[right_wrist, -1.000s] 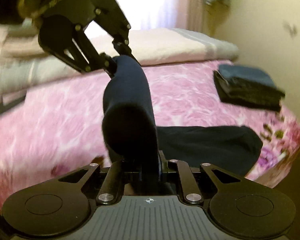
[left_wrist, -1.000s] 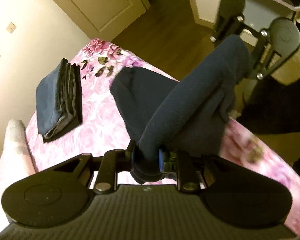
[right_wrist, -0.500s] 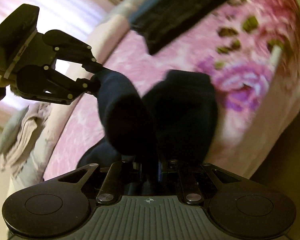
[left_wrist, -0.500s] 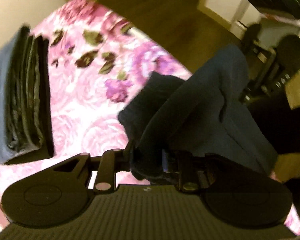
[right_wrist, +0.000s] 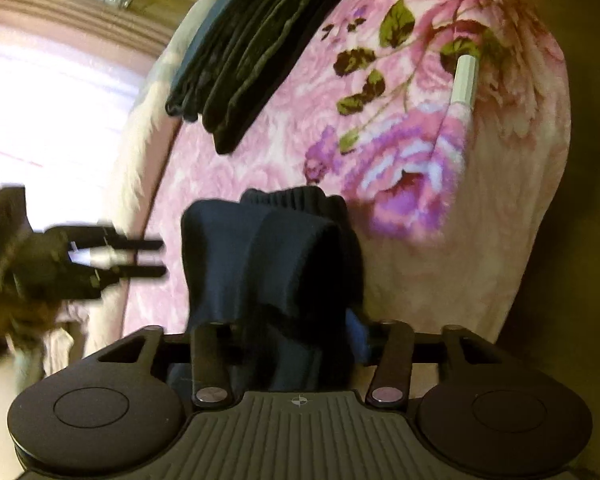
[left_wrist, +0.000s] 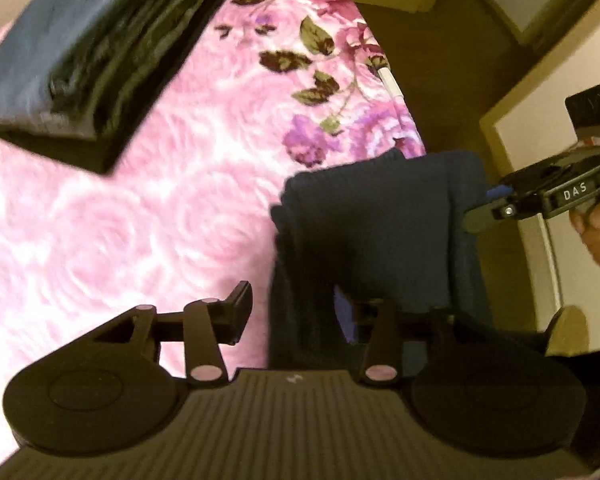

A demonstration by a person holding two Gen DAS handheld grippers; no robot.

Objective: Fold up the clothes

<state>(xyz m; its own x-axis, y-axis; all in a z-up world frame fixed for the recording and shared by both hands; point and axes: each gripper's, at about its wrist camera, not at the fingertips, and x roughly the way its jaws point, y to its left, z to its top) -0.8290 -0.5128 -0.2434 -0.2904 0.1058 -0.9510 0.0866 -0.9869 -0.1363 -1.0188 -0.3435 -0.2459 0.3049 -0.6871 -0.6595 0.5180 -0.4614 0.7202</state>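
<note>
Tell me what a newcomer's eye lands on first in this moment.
The dark navy garment, bunched near the bed's edge on the pink floral blanket, between the fingers of both grippers. Left gripper stands open; right gripper looks spread too. Farther back lies a stack of folded dark clothes.

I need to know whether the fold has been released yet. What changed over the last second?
Both jaws opened: the left gripper and right gripper let go of the navy garment, now folded near the bed edge. The folded stack and the pink floral blanket stayed put.
</note>
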